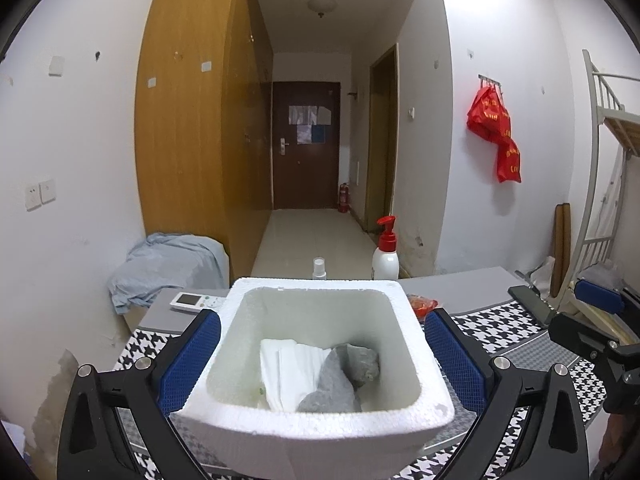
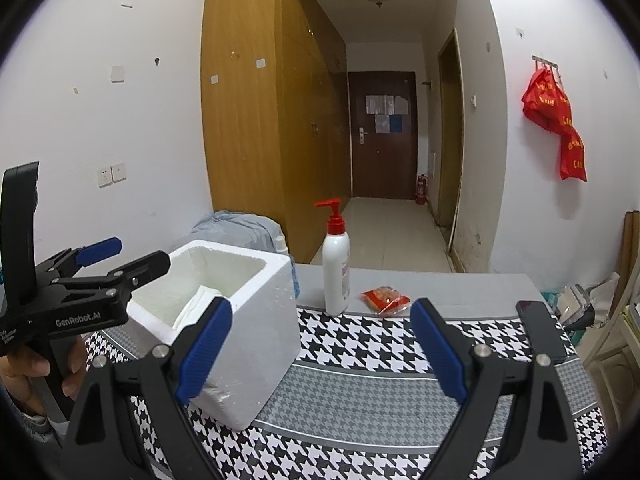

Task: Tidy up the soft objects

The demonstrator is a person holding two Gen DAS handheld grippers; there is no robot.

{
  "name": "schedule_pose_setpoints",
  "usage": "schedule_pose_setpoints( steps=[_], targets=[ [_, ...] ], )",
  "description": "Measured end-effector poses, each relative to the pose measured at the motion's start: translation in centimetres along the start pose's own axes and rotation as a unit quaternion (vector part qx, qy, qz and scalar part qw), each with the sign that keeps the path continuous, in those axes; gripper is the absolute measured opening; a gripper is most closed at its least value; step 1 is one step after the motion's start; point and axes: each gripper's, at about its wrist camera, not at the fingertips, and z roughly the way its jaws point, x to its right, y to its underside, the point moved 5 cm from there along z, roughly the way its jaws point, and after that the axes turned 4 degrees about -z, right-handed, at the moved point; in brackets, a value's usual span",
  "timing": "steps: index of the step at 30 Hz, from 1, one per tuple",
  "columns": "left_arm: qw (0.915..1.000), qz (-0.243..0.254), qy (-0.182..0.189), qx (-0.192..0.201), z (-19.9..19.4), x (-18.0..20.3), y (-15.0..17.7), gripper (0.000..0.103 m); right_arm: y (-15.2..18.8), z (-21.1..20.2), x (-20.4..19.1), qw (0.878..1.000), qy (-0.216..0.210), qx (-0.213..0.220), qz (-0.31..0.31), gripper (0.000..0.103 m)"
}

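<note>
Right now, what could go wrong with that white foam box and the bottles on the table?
The open left gripper straddles the white foam box; a hard squeeze might crack or tip it, spilling the folded white cloth and grey cloth. A shove could push the box toward the white pump bottle with the red top, which might topple.

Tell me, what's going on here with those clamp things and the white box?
A person holds a gripper in each hand. The left gripper stands open around a foam box on a checked table. Inside the box lie a white cloth and a grey cloth. The right gripper is open and empty beside the box. A pump bottle and a red packet sit farther back.
</note>
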Motion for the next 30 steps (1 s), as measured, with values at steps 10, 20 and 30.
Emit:
schedule_pose_setpoints(
  steps=[10, 20, 30],
  targets=[
    [0.9996, 0.004, -0.003, 0.028, -4.7, 0.4, -0.1, 0.102, 0.1, -3.7, -0.9, 1.000, 0.001, 0.025, -0.004, 0.093],
    [0.9987, 0.021, -0.008, 0.045, -8.1, 0.8, 1.5, 0.102, 1.1, -6.6, -2.0, 0.999, 0.004, 0.046, -0.012, 0.103],
    [0.9978, 0.017, -0.014, 0.062, -10.8, 0.9, 2.3, 0.102, 2.2, -8.9, -2.7, 0.998, -0.003, 0.062, -0.016, 0.103]
  ],
)
